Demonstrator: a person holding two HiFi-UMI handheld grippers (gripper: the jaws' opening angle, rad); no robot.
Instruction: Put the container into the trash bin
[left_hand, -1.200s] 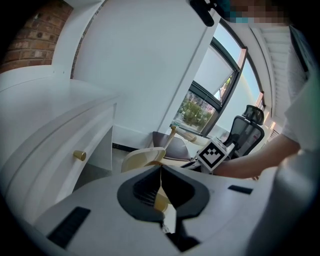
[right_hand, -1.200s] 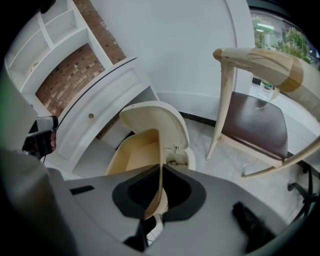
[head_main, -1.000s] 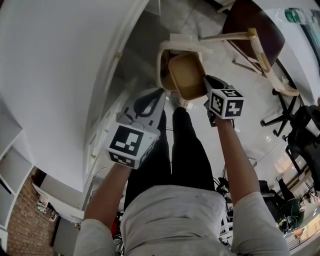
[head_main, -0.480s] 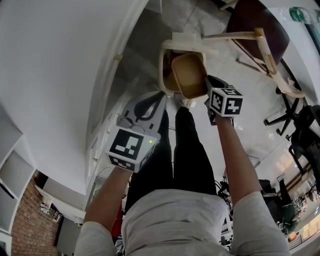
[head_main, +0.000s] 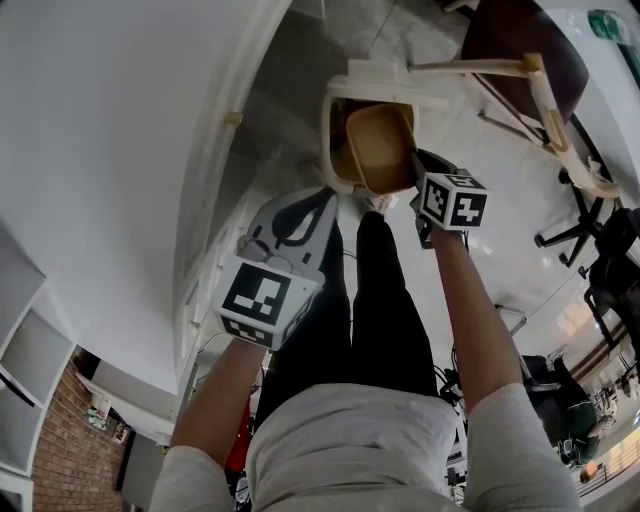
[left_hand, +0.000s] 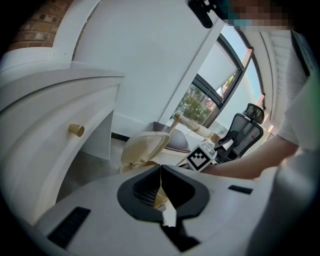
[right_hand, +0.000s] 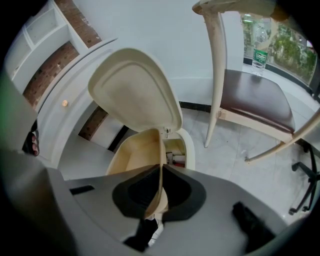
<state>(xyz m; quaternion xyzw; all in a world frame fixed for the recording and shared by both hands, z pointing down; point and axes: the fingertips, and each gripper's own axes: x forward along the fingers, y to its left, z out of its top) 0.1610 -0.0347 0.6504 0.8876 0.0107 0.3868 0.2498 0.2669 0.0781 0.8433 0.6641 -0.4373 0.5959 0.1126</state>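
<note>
Container (head_main: 378, 148) hung tilted over the open mouth of the trash bin (head_main: 328, 150), pinched by one thin wall in the right gripper (head_main: 416, 176), jaws clamped hard on that edge. Left gripper (head_main: 318, 200) was clenched on nothing, idling beside the bin. Trouble looked likely at the rim: the container seemed nearly as wide as the opening, so a corner could have snagged and left it perched there. The raised lid (right_hand: 135, 87) stood right behind it, and a bump might have knocked it down. With only one wall gripped, the container could also have swung and spilled onto the floor.
</note>
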